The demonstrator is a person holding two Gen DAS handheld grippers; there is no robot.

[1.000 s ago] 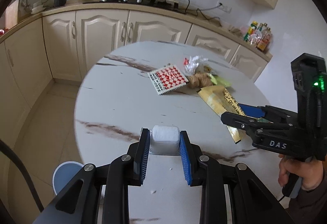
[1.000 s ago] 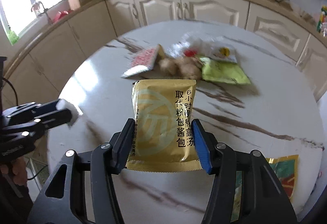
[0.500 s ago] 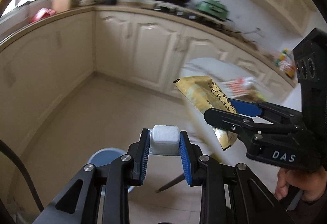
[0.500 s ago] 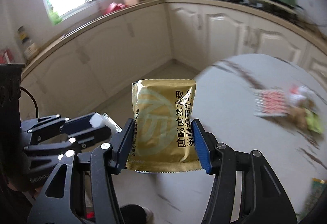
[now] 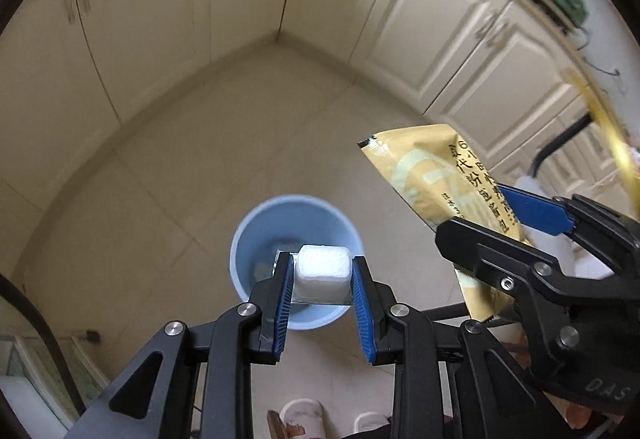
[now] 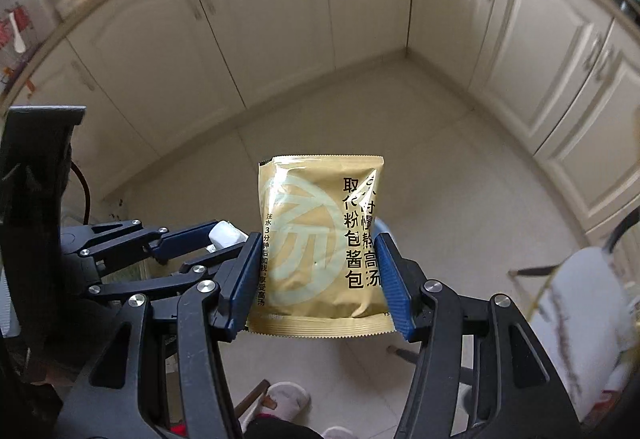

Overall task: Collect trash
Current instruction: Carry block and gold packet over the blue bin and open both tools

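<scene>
The left gripper (image 5: 322,303) points steeply down at the tiled floor, its blue-padded fingers (image 5: 281,297) pinching a small white foam-like block (image 5: 322,271) between the tips. Directly beyond those tips stands a round light-blue plastic waste bin (image 5: 256,227), open at the top; the block overlaps its mouth in the left wrist view. The right gripper (image 6: 320,279) clamps a flat gold foil seasoning sachet with black printed characters (image 6: 320,235) by both side edges, with most of the sachet standing clear above the pads. Seen from the left wrist camera, the sachet (image 5: 436,191) hangs to the right of the bin, apparently not over the opening.

Risks from here:
- Releasing the sachet at this position would probably drop it on the floor beside the bin, because the right fingers are offset from the rim.
- The light block could bounce off the rim or drift if let go from this height.
- The two grippers sit close together; moving both toward the bin may cause contact.

Bin contents: a few dim pale shapes lie at the bottom, too unclear to identify.
</scene>
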